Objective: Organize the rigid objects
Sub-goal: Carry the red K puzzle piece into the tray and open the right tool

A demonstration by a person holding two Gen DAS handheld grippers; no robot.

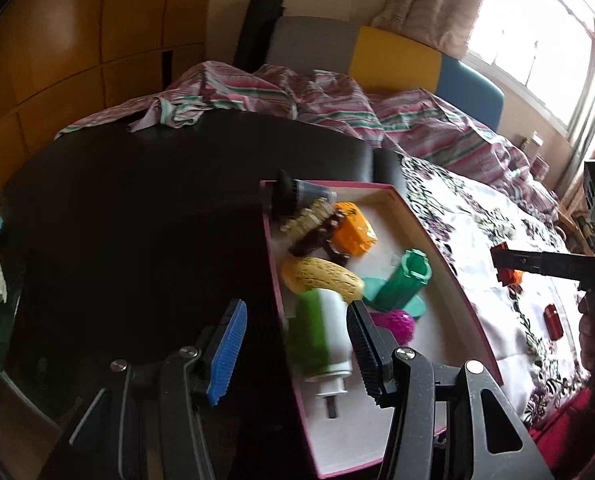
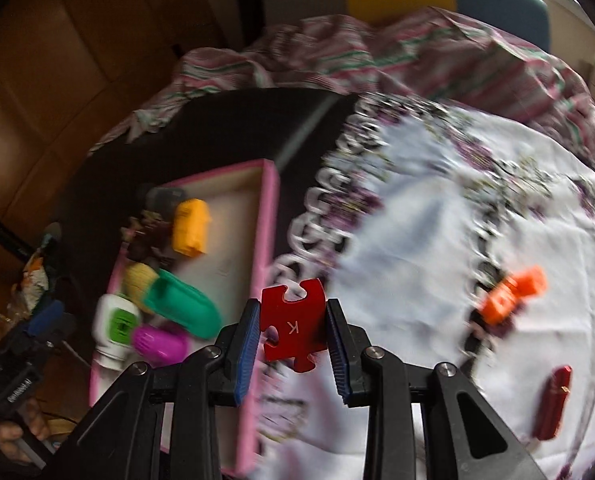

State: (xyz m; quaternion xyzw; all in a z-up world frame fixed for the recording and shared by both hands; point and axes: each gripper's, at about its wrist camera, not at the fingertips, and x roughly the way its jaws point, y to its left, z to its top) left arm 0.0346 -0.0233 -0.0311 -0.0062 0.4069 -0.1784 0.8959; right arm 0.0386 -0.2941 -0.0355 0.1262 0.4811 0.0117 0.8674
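Observation:
A pink-rimmed box (image 1: 429, 236) (image 2: 267, 220) lies on the dark table and holds several objects: a white and green bottle (image 1: 325, 340) (image 2: 115, 326), a yellow corn cob (image 1: 323, 278), a teal piece (image 1: 401, 284) (image 2: 181, 306), an orange piece (image 1: 353, 234) (image 2: 191, 226), a magenta piece (image 2: 159, 344). My left gripper (image 1: 297, 344) is open and empty over the box's left wall and the bottle. My right gripper (image 2: 293, 338) is shut on a red puzzle piece (image 2: 293, 326) marked K, held above the floral cloth beside the box's right wall. It also shows in the left wrist view (image 1: 505, 264).
On the white floral cloth (image 2: 417, 240) lie an orange toy (image 2: 513, 294) and a dark red cylinder (image 2: 553, 402) (image 1: 552, 322). A striped bedsheet (image 1: 317, 96) lies bunched behind the table. Wooden cabinets (image 1: 77, 40) stand at the left.

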